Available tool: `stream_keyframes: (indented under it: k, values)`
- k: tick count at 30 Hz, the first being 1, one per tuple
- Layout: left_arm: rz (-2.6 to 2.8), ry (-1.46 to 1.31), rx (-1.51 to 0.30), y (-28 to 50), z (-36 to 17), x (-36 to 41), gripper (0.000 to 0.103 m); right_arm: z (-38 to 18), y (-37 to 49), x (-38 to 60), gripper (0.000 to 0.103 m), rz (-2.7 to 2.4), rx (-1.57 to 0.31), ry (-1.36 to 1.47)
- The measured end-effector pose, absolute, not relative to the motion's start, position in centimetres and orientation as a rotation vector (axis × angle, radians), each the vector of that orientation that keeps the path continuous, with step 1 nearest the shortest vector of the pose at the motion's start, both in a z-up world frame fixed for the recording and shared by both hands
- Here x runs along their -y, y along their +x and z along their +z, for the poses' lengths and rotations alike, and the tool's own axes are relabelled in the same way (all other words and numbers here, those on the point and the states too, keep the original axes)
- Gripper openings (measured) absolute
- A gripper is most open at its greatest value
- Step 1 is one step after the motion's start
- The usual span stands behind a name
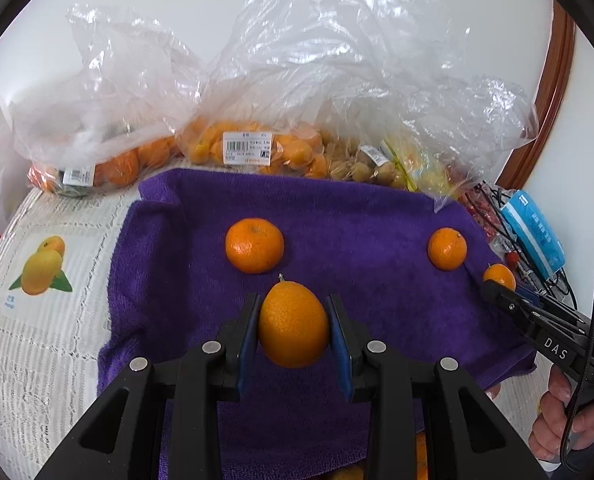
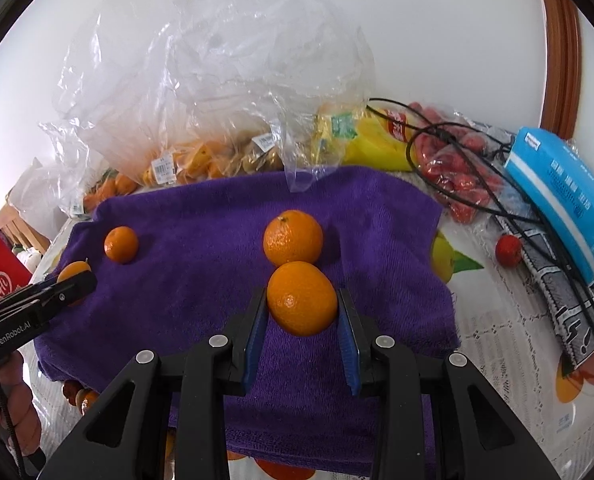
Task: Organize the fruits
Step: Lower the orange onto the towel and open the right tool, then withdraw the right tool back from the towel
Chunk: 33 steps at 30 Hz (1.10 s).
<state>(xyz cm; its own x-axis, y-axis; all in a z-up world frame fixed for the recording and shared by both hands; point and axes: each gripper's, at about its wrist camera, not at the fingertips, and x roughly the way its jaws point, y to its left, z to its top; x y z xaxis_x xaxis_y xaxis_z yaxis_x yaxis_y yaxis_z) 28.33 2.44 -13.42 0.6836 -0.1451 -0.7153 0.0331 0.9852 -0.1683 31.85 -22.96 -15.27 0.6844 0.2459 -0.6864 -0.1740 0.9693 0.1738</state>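
Observation:
A purple towel [image 1: 357, 216] [image 2: 201, 240] covers the table's middle. My left gripper [image 1: 294, 322] is shut on an oval orange [image 1: 293, 324], held just above the towel. A round orange [image 1: 254, 245] lies just beyond it, and a smaller one [image 1: 447, 249] lies to the right. My right gripper [image 2: 301, 308] has an orange [image 2: 301, 298] between its blue pads [image 2: 257, 328]; the left pad touches it, the right pad shows a slight gap. Another orange [image 2: 293, 238] lies right behind it. The left gripper also shows in the right wrist view [image 2: 73, 280], holding its orange [image 2: 73, 271].
Clear plastic bags of oranges [image 1: 253, 148] and other fruit [image 2: 233, 156] stand along the towel's far edge. A yellow package [image 2: 369, 140], a bag of red fruit [image 2: 457, 168], black cables [image 2: 509, 200] and a blue box [image 2: 565, 196] lie at the right. A lace tablecloth [image 1: 41, 320] covers the table.

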Motion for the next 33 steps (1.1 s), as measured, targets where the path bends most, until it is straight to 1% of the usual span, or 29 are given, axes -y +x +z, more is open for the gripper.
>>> stream_keyframes:
  k: [16,23,29,31,33]
  values:
    - [-0.083,-0.147,-0.871,29.0,-14.7,-2.2,0.031,-16.1,32.2,22.3,0.034,0.234,-0.820,0.065]
    - [-0.091,-0.147,-0.871,29.1,-14.7,-2.1,0.031,-15.7,31.9,22.3,0.034,0.233,-0.797,0.057]
    - [-0.114,-0.160,-0.842,28.7,-13.8,-2.0,0.031,-15.1,31.4,22.4,0.039,0.236,-0.769,0.066]
    - [-0.122,-0.157,-0.837,28.6,-13.5,-1.9,0.032,-14.9,31.2,22.4,0.039,0.236,-0.762,0.066]
    - [-0.120,-0.145,-0.824,28.4,-13.3,-1.7,0.038,-14.6,31.0,22.4,0.039,0.245,-0.751,0.069]
